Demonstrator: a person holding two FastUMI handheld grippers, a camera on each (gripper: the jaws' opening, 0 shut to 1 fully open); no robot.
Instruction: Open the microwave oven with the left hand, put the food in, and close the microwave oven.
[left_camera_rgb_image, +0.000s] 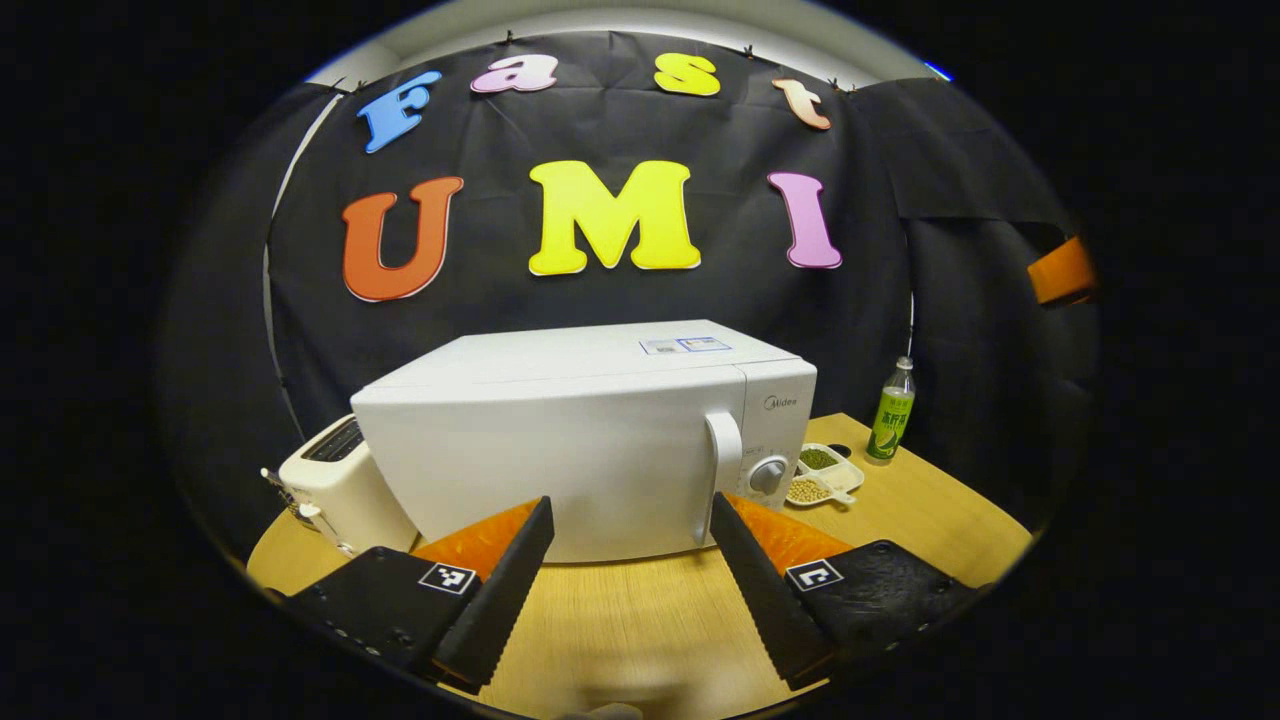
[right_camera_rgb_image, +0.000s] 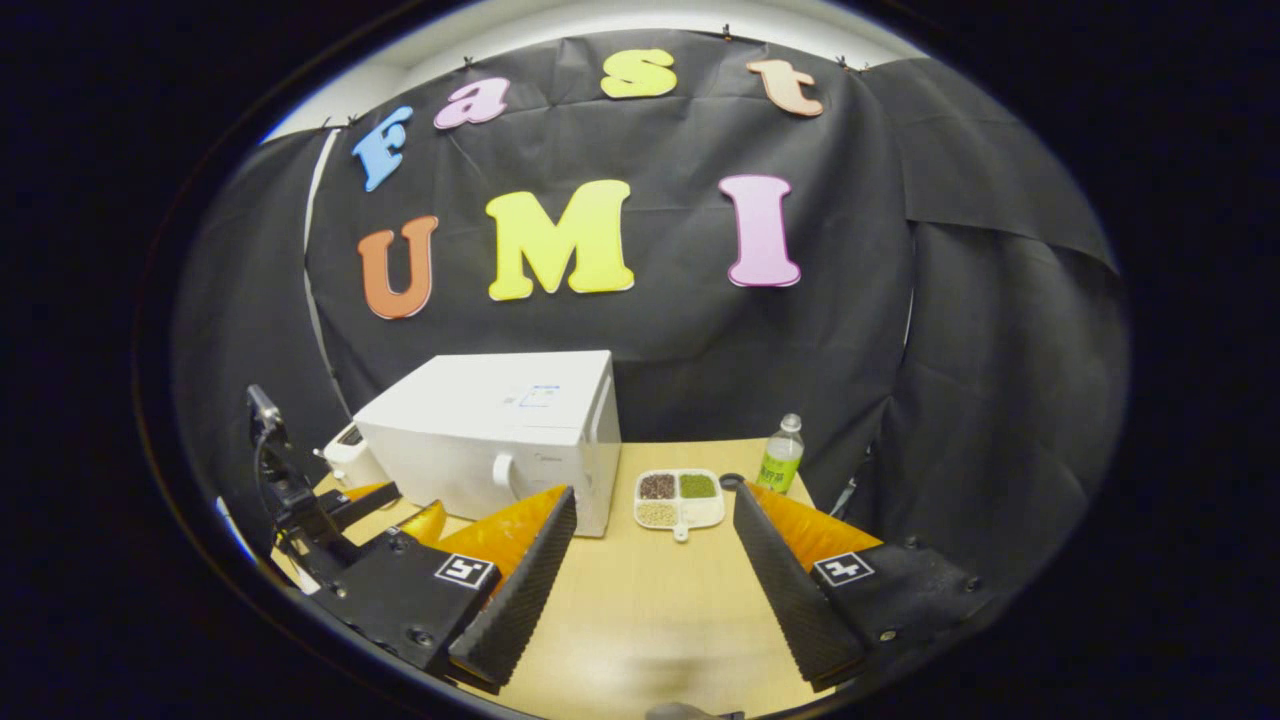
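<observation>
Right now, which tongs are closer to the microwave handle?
Left. The left tongs sit open just before the microwave, handle near their right finger. The right tongs hang farther back, facing the food tray.

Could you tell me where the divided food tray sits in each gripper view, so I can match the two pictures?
Left gripper view: the divided food tray lies right of centre on the wooden table, just right of the microwave oven.
Right gripper view: the tray lies near the centre, between the two fingers of the right claw.
Shared landmark: the green-labelled bottle stands just right of the tray.
</observation>
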